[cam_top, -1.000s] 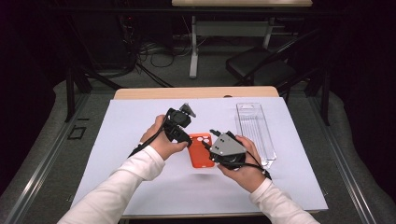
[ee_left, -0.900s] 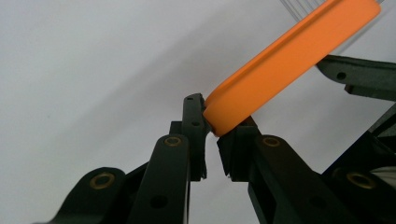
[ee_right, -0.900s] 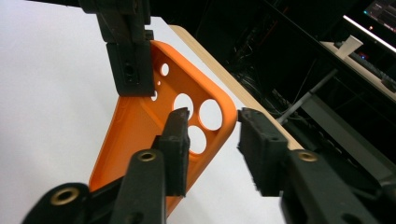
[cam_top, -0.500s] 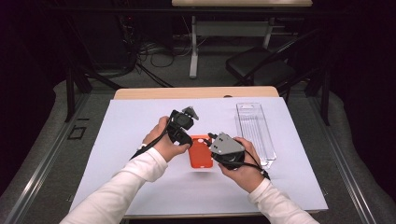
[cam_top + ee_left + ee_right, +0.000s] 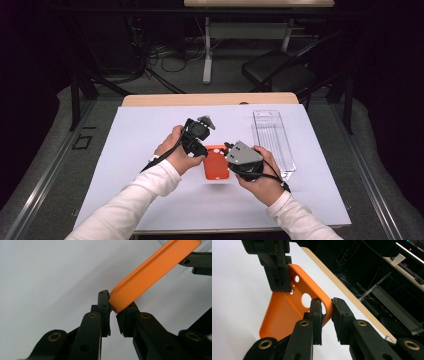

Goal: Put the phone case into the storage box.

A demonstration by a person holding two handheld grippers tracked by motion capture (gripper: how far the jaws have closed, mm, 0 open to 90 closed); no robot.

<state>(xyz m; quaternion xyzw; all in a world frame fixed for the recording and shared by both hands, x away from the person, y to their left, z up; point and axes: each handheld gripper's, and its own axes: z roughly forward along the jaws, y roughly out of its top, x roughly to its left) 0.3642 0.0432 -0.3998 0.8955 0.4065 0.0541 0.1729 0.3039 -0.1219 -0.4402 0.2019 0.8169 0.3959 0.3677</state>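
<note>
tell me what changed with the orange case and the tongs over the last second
The right tongs have just been closing and now pinch the edge of the orange case near its round holes. The left tongs kept their grip on the case's other edge, shifting only slightly as the case is held above the table. The clear plastic tray at the right stayed where it was.

No legible text, label, brand, number or sign on any surface.
</note>
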